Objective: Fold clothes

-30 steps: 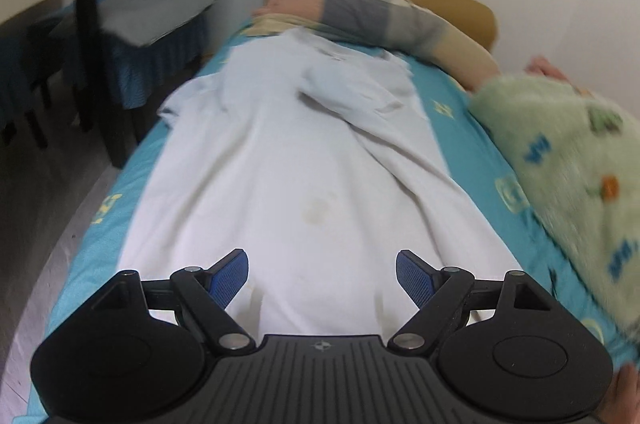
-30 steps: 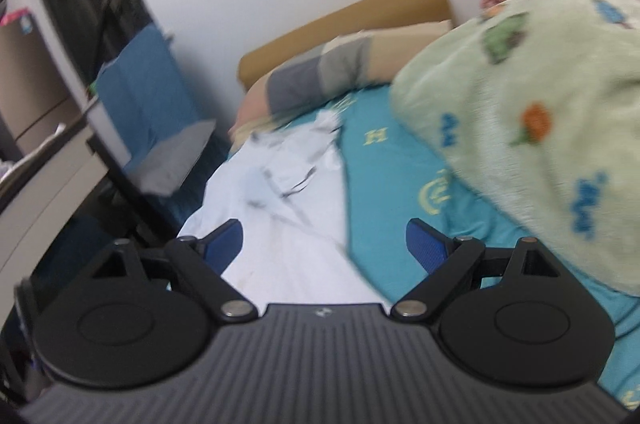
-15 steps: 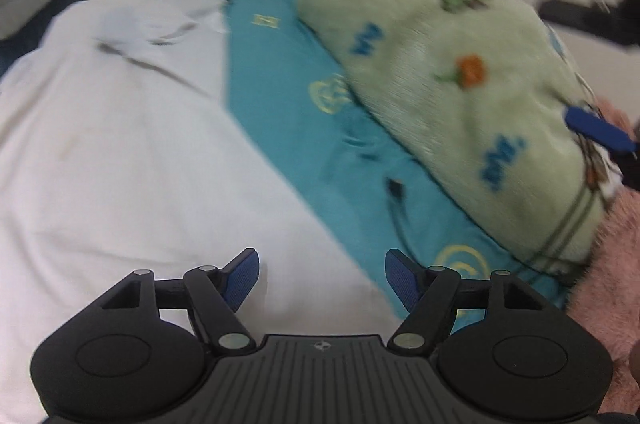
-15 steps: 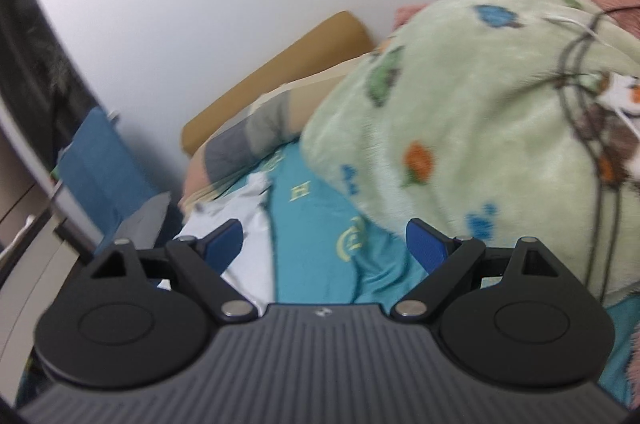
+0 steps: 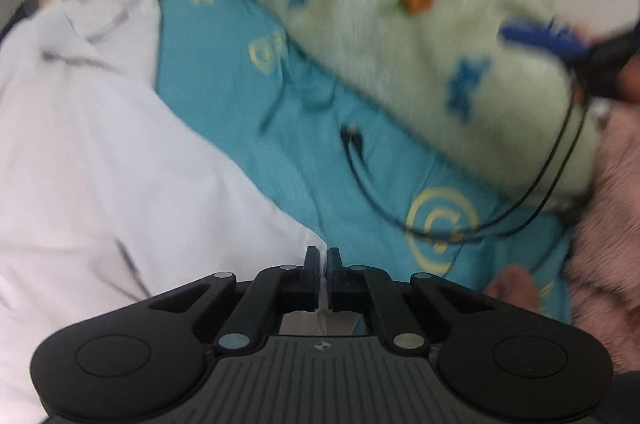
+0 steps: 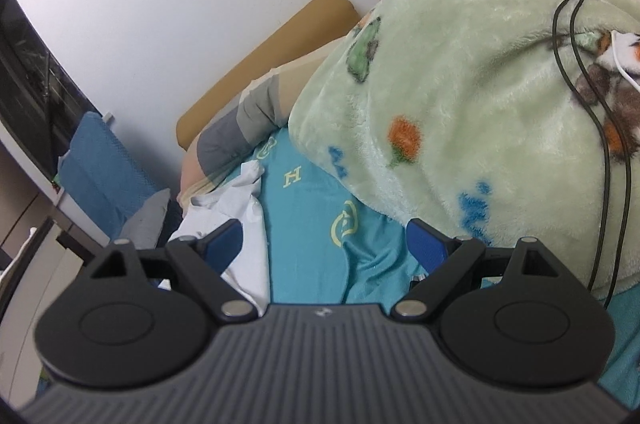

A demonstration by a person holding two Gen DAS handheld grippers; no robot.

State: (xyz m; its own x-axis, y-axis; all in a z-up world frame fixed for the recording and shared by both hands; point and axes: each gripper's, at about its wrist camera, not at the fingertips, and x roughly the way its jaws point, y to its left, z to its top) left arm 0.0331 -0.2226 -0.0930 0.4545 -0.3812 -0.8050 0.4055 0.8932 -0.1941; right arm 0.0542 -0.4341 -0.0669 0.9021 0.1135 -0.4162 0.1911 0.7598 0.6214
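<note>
A white garment (image 5: pixel 100 152) lies spread on the teal bed sheet (image 5: pixel 304 128). My left gripper (image 5: pixel 322 260) is shut on the garment's near right corner, with white cloth showing between the closed fingers. In the right wrist view the garment's far end (image 6: pixel 240 200) shows at the left. My right gripper (image 6: pixel 324 240) is open and empty, held above the sheet between the garment and the green blanket. It also shows at the right edge of the left wrist view (image 5: pixel 560 36), blurred.
A light green fleece blanket (image 6: pixel 460 96) is heaped on the right of the bed, with black cables (image 6: pixel 600 152) over it. A cable (image 5: pixel 368 180) lies on the sheet. A pink blanket (image 5: pixel 612 184) is at the far right. Pillows (image 6: pixel 240 132), a headboard and a blue-covered chair (image 6: pixel 104 168) stand beyond.
My left gripper has swung right to the garment's corner and closed on it. My right gripper has lifted and turned toward the green blanket, still open.
</note>
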